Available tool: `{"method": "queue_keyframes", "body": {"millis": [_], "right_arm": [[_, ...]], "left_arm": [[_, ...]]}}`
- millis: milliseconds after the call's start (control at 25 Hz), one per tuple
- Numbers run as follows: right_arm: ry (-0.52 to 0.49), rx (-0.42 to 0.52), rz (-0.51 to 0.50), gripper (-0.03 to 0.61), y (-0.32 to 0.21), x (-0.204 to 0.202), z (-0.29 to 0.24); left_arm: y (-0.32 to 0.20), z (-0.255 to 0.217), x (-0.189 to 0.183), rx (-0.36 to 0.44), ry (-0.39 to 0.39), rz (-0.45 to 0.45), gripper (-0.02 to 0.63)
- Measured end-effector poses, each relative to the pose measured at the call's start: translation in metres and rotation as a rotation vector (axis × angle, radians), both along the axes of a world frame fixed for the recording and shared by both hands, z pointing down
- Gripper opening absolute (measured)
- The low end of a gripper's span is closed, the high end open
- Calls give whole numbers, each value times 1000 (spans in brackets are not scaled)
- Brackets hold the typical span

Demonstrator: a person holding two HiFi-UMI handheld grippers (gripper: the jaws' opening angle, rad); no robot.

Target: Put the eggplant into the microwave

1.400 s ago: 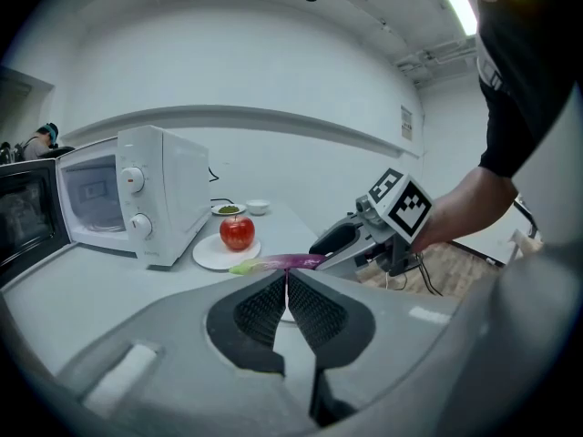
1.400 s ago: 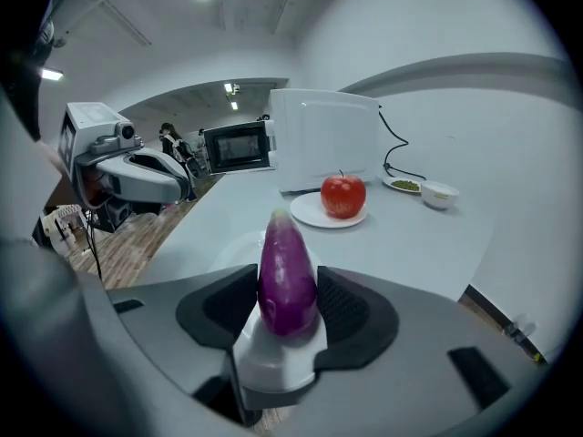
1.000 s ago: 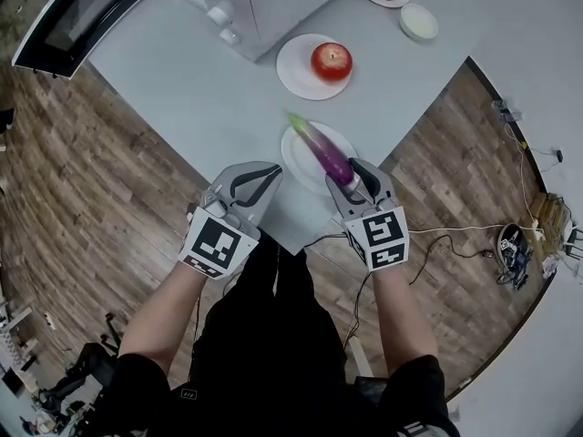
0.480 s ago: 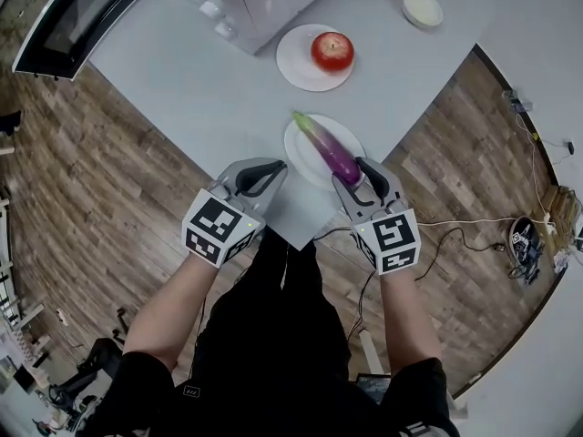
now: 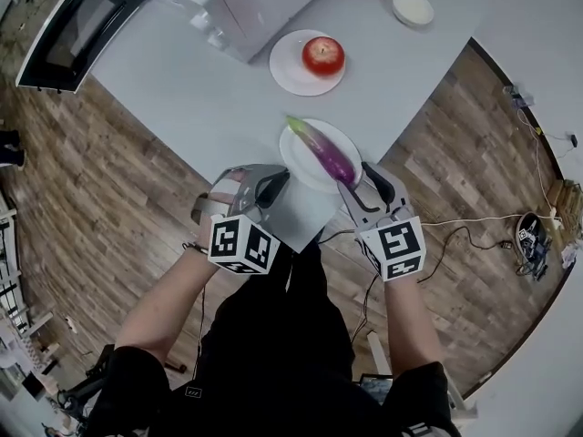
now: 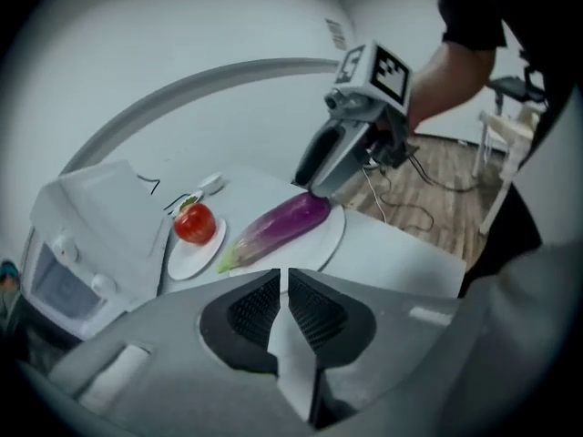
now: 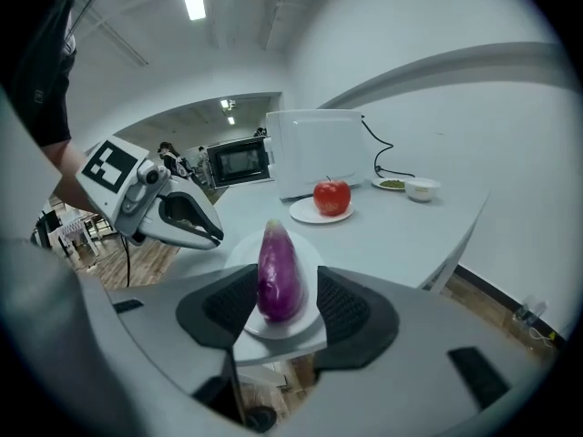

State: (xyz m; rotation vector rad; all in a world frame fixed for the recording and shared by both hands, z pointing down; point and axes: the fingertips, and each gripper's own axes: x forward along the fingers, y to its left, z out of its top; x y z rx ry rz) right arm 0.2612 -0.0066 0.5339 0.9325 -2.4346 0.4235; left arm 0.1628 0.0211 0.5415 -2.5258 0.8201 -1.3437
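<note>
1. Microwave (image 5: 73, 21) is sitting at the desk's (image 5: 182, 71) far-left corner, well apart from both grippers. Its door is looking shut to me, and the head view is cropping it, so no handle is showing.
2. Left gripper (image 5: 273, 185) is hanging over the near corner, jaws together with nothing between them. It's probably the one to open the door.
3. Eggplant (image 5: 321, 149) is lying over the white plate (image 5: 296, 157) near that corner, green tip pointing away from the person.
4. Right gripper (image 5: 357, 182) is clamping the eggplant's purple end, a pad on each side. So the pick-up step is in hand.
5. Next move is calling for a lift and a long carry left to the microwave.
6. I can't tell whether the eggplant is clearing the plate, since its underside is hidden.
</note>
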Motion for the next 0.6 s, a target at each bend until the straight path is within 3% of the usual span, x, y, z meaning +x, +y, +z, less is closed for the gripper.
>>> {"method": "queue_keyframes", "body": {"millis": [160,600], "right_arm": [[-11,3,35,212,1,11,2],[-31,-11,136,209,6,34,13]], "left_arm": [[3,15,8,75,-127,143,80],[4,31,13,148,-254,302,83]]}}
